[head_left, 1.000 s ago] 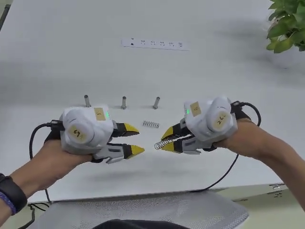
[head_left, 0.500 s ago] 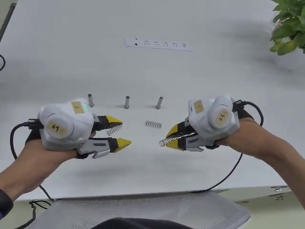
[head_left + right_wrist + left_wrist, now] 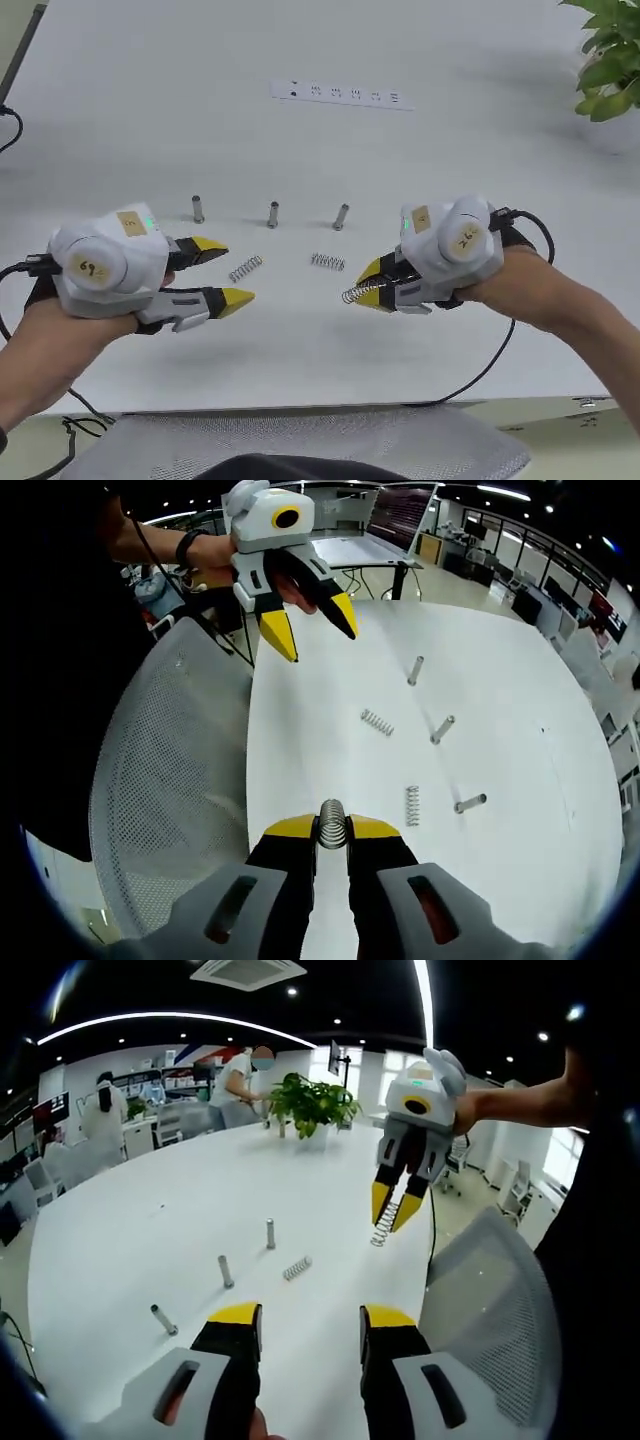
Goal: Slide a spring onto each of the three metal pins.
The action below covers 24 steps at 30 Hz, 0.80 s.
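Observation:
Three short metal pins stand in a row on the white table: the left pin [image 3: 197, 208], the middle pin [image 3: 273, 214] and the right pin [image 3: 341, 216]. Two loose springs lie in front of them, one spring [image 3: 245, 268] at the left and another spring [image 3: 326, 262] near the middle. My right gripper [image 3: 372, 287] is shut on a third spring [image 3: 332, 824], which sticks out leftward past its tips [image 3: 356, 292]. My left gripper [image 3: 222, 272] hovers open and holds nothing, just left of the left loose spring.
A white power strip [image 3: 342, 95] lies far back on the table. A green plant [image 3: 608, 60] stands at the back right. A grey mesh chair back [image 3: 300, 445] sits below the table's near edge. Cables trail from both grippers.
My left gripper has drawn away to the left, uncovering the left loose spring. The right gripper has held its spring and shifted only slightly. The camera has tilted a little.

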Motion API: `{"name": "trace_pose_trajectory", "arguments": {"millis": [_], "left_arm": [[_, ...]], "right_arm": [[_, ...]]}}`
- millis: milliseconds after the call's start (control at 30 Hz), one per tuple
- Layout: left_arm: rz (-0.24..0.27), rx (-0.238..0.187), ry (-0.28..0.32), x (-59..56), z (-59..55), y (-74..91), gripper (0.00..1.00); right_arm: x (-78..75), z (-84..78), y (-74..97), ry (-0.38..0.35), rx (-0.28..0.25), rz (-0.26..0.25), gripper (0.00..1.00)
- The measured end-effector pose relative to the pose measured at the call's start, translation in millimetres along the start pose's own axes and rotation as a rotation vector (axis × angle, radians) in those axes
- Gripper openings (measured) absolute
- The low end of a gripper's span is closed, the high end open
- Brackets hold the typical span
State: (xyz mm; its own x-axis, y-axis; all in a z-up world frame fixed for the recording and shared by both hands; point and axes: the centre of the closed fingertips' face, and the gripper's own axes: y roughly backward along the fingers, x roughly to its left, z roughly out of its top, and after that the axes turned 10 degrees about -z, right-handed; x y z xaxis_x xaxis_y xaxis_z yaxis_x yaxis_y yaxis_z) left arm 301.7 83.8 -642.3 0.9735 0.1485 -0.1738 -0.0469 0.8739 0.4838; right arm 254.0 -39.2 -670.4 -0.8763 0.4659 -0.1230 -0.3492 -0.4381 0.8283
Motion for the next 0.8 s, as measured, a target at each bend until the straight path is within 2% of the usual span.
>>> {"name": "trace_pose_trajectory", "arguments": {"millis": [233,367,800], "left_arm": [[0.034,-0.001,0.023,6.7,-6.1,10.9,0.37],[0.059,0.004,0.039,11.5,-13.4,18.2,0.39],[0.132,-0.004,0.094,23.0,-28.4,43.3,0.49]], "right_arm": [[-7.6,1.2,-1.3,-0.001,0.006,-0.006,0.09],[-10.3,0.6,-4.2,0.007,0.018,-0.001,0.09],[-21.5,12.5,-10.7,0.019,0.020,0.001,0.09]]}}
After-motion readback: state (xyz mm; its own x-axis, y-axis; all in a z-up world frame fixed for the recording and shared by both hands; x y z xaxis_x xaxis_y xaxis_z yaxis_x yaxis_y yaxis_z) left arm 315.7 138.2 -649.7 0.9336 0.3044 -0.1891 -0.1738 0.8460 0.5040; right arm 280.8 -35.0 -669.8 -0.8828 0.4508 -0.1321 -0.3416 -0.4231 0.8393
